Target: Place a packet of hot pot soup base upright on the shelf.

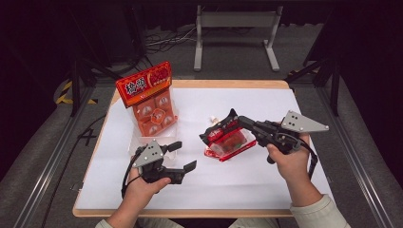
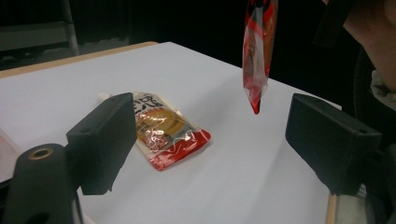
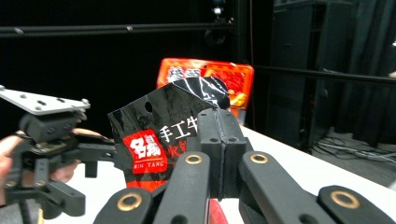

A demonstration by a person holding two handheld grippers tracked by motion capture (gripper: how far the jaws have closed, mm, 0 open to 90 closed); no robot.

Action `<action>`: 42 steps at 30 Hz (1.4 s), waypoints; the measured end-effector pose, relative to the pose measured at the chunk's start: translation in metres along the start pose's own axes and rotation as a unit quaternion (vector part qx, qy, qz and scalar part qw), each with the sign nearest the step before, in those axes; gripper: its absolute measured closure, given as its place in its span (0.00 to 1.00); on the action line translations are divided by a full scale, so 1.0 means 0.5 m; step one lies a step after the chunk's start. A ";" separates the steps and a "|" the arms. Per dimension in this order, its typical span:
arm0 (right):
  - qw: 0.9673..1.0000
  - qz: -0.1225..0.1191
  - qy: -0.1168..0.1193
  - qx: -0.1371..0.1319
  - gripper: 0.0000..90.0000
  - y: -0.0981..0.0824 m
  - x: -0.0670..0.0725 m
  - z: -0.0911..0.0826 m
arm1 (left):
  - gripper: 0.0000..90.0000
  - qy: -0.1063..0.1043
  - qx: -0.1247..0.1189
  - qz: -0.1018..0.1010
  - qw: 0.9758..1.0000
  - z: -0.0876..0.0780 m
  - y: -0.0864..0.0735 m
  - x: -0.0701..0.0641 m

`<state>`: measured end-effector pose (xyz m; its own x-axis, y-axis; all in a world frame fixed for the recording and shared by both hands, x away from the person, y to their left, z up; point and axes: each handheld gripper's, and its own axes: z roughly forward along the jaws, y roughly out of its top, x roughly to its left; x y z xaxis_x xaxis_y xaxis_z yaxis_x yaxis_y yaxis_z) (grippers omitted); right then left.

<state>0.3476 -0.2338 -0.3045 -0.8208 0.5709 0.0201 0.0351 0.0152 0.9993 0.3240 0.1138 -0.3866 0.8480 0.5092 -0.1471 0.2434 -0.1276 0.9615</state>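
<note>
A snack packet (image 1: pixel 216 134) with a black top and red lower part hangs just above the table, and my right gripper (image 1: pixel 237 119) is shut on its black top edge. In the right gripper view the closed jaws (image 3: pixel 219 121) pinch that packet (image 3: pixel 149 140). Under and beside it a clear and red spouted pouch (image 1: pixel 235 147) lies flat on the white sheet. My left gripper (image 1: pixel 183 156) stands open near the front left, nothing between its jaws. In the left gripper view its open jaws (image 2: pixel 217 140) frame the lying pouch (image 2: pixel 163 133), with the held packet (image 2: pixel 257 46) hanging edge-on at upper right.
An orange display box (image 1: pixel 149 102) with a red header card stands in a clear tray at the back left, just beyond the left gripper. A white sheet (image 1: pixel 237 190) covers the wooden table. A metal stand (image 1: pixel 235 33) and cables sit on the floor behind.
</note>
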 end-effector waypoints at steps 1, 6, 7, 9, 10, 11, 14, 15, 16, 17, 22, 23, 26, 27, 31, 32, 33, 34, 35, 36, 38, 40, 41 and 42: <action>1.000 0.000 0.003 -0.002 1.00 -0.001 0.005 0.001 | 0.22 -0.002 -0.001 0.001 1.000 0.001 0.001 -0.001; 1.000 0.001 0.010 -0.001 1.00 -0.010 0.030 0.016 | 0.28 -0.020 -0.003 0.007 1.000 0.004 0.004 -0.009; 1.000 0.002 0.010 0.001 1.00 -0.013 0.034 0.019 | 0.29 -0.022 -0.004 0.011 1.000 0.004 0.004 -0.010; 1.000 0.002 0.012 0.003 1.00 -0.017 0.039 0.026 | 0.29 -0.024 -0.005 0.015 1.000 0.003 0.006 -0.014; 1.000 0.002 0.013 0.003 1.00 -0.020 0.044 0.030 | 0.29 -0.026 -0.009 0.013 1.000 0.003 0.007 -0.016; 1.000 0.001 0.014 0.005 1.00 -0.022 0.047 0.033 | 0.29 -0.026 -0.010 0.018 0.999 0.002 0.008 -0.016; 1.000 -0.001 0.017 0.000 1.00 -0.027 0.058 0.040 | 0.30 -0.027 -0.011 0.019 0.999 0.004 0.009 -0.019; 1.000 -0.002 0.017 -0.002 1.00 -0.028 0.061 0.042 | 0.30 -0.027 -0.012 0.020 0.999 0.005 0.009 -0.019; 1.000 -0.001 0.016 -0.004 1.00 -0.030 0.063 0.044 | 0.30 -0.027 -0.011 0.019 0.999 0.006 0.009 -0.021; 1.000 -0.001 0.016 -0.004 1.00 -0.030 0.063 0.044 | 0.30 -0.027 -0.011 0.019 0.999 0.006 0.009 -0.021; 1.000 0.009 0.018 0.004 1.00 -0.048 0.078 0.059 | 0.33 -0.029 -0.013 0.027 0.999 0.006 0.011 -0.024; 1.000 0.010 0.019 0.005 1.00 -0.051 0.079 0.063 | 0.33 -0.028 -0.013 0.029 0.999 0.006 0.011 -0.024; 1.000 0.014 0.023 0.007 1.00 -0.058 0.086 0.073 | 0.35 -0.026 -0.014 0.026 0.999 0.008 0.013 -0.024; 1.000 0.015 0.025 0.007 1.00 -0.060 0.089 0.077 | 0.36 -0.024 -0.015 0.026 0.999 0.010 0.013 -0.024; 0.999 0.014 0.031 0.005 1.00 -0.065 0.098 0.087 | 0.40 -0.026 -0.010 0.030 0.999 0.018 0.012 -0.026; 0.999 0.017 0.031 0.007 1.00 -0.066 0.100 0.088 | 0.42 -0.027 -0.009 0.028 0.999 0.020 0.011 -0.026; 0.999 0.017 0.032 0.006 1.00 -0.067 0.102 0.090 | 0.46 -0.026 -0.009 0.029 0.999 0.021 0.010 -0.026; 0.999 0.016 0.033 0.007 1.00 -0.068 0.103 0.092 | 0.49 -0.025 -0.006 0.028 0.999 0.022 0.008 -0.025; 0.999 0.015 0.032 0.007 1.00 -0.069 0.104 0.093 | 0.50 -0.025 -0.006 0.026 0.999 0.023 0.008 -0.025; 0.999 0.013 0.032 0.006 1.00 -0.070 0.105 0.094 | 0.51 -0.025 -0.004 0.027 0.999 0.023 0.007 -0.024; 0.999 0.013 0.030 0.008 1.00 -0.072 0.106 0.095 | 0.53 -0.024 0.001 0.020 1.000 0.024 0.005 -0.024; 1.000 0.010 0.028 0.007 1.00 -0.074 0.107 0.096 | 0.53 -0.023 0.007 0.011 1.000 0.028 0.001 -0.023; 1.000 0.010 0.027 0.006 1.00 -0.074 0.107 0.096 | 0.53 -0.021 0.010 0.010 1.000 0.030 -0.001 -0.023; 1.000 0.009 0.025 0.006 1.00 -0.074 0.108 0.096 | 0.52 -0.021 0.013 0.004 1.000 0.032 -0.003 -0.023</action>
<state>0.3294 -0.1642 -0.3418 -0.8475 0.5293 0.0403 0.0565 0.0144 0.9983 0.3212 0.0947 -0.3901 0.8692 0.4714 -0.1492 0.2477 -0.1539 0.9565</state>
